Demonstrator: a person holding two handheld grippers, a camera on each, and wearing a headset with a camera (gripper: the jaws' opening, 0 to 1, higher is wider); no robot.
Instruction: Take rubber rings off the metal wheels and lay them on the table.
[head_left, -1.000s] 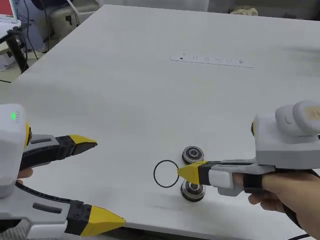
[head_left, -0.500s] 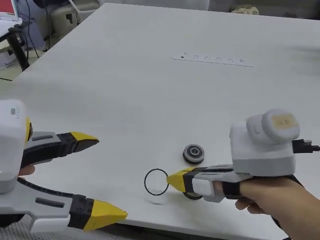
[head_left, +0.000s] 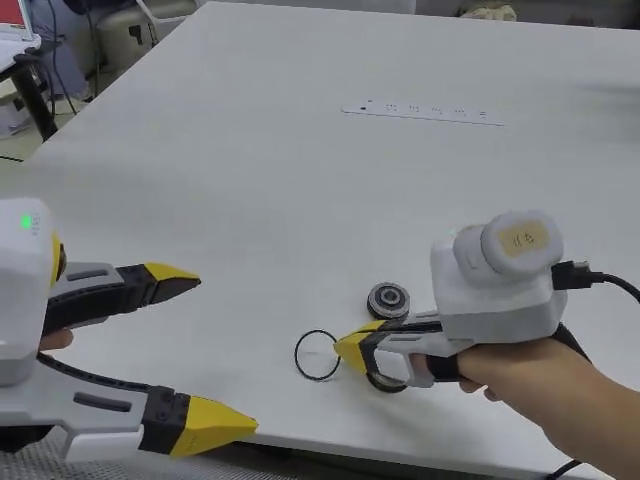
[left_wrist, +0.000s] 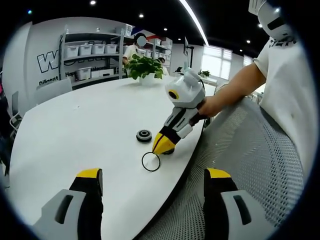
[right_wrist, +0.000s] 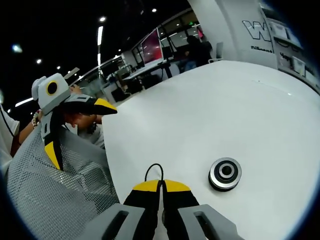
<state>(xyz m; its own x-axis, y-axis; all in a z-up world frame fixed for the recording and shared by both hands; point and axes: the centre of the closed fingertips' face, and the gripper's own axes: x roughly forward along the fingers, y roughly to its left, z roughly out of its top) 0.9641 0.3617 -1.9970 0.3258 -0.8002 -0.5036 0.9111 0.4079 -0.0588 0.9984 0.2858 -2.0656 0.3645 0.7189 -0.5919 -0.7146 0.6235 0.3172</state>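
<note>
My right gripper (head_left: 348, 349) (right_wrist: 161, 184) is low over the table's near edge, its jaws shut on the right edge of a thin black rubber ring (head_left: 318, 355) (right_wrist: 153, 172) (left_wrist: 151, 161) that lies flat on the table. One metal wheel (head_left: 388, 299) (right_wrist: 225, 173) (left_wrist: 144, 135) lies just beyond the gripper. A second wheel (head_left: 385, 382) is half hidden under the gripper's body. My left gripper (head_left: 212, 355) (left_wrist: 153, 174) hovers wide open at the lower left, with nothing between its fingers, well apart from the ring.
The white table (head_left: 300, 180) stretches far ahead, with a flush socket strip (head_left: 420, 112) near its middle. The near table edge runs just below the ring. Chairs and shelves stand beyond the table's far-left corner.
The right gripper has shifted left and rolled over, drawing the ring a little further left of the wheels. The left gripper has hardly moved.
</note>
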